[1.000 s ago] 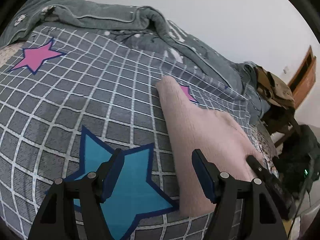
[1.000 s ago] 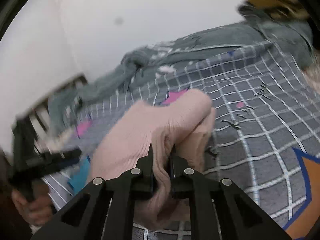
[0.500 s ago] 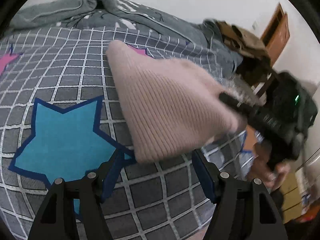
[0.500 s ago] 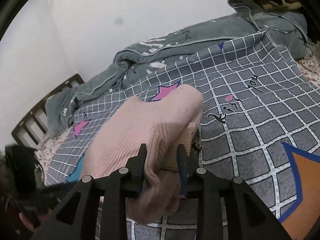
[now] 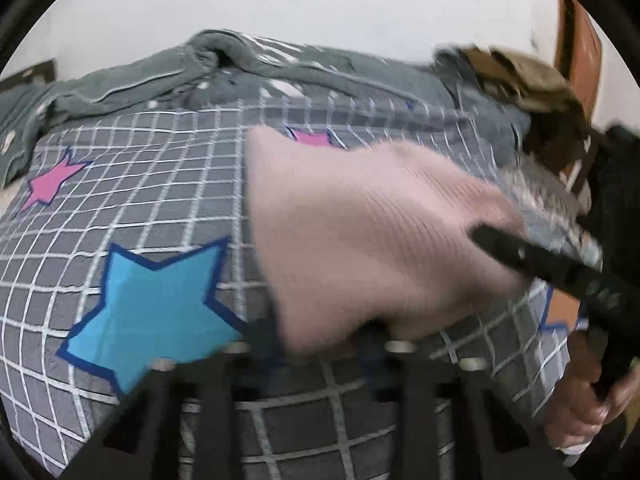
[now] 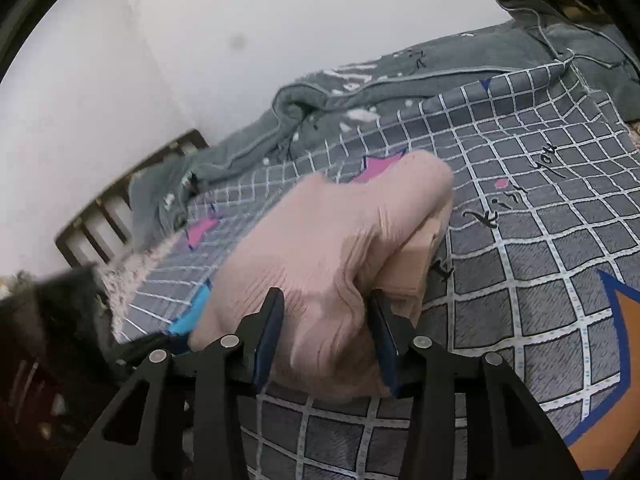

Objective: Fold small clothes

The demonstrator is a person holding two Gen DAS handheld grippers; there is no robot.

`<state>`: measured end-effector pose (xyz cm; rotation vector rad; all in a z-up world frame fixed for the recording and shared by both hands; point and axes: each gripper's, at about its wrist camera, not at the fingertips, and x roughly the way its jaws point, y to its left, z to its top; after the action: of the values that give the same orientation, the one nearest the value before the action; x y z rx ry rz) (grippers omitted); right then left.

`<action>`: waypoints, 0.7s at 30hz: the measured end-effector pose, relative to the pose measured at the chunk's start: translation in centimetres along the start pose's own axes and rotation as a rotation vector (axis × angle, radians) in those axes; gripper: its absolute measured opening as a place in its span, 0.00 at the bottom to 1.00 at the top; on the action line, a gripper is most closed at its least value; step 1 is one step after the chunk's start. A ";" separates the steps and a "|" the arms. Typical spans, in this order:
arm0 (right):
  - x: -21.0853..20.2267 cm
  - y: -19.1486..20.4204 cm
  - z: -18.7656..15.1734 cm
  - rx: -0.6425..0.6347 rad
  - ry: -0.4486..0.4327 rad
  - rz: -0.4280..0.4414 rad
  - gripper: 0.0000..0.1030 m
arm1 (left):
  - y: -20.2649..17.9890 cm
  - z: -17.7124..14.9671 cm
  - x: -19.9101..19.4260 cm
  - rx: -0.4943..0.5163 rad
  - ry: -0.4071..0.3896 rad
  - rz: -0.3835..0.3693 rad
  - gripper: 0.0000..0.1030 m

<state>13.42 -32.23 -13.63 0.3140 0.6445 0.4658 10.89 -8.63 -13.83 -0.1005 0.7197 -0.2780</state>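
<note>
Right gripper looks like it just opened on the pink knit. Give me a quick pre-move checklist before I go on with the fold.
1. right gripper released: ok, jaws stand apart, though the pink knit garment still bulges between them.
2. left gripper state: cannot tell, motion blur hides its fingers.
3. Left grip on the garment's near edge: cannot tell.
4. Garment lying flat on the checked bedsheet: not ok, it is bunched and raised at the right side.
5. Fold complete: not ok.
</note>
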 end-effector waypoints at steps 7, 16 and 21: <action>-0.3 -0.5 -0.1 -0.016 0.013 -0.024 0.06 | 2.5 -0.6 0.2 -0.087 0.043 -0.085 0.21; -1.9 -1.4 0.6 -0.004 -0.041 -0.045 0.34 | 4.3 -1.9 -1.0 -0.084 0.083 -0.094 0.29; -2.9 -1.9 1.1 0.033 -0.094 -0.035 0.34 | 6.7 -2.4 -2.5 -0.168 0.040 -0.098 0.43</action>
<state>12.66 -35.42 -12.14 0.3532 0.5658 0.4054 8.91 -1.45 -15.28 -0.2910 0.7785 -0.3134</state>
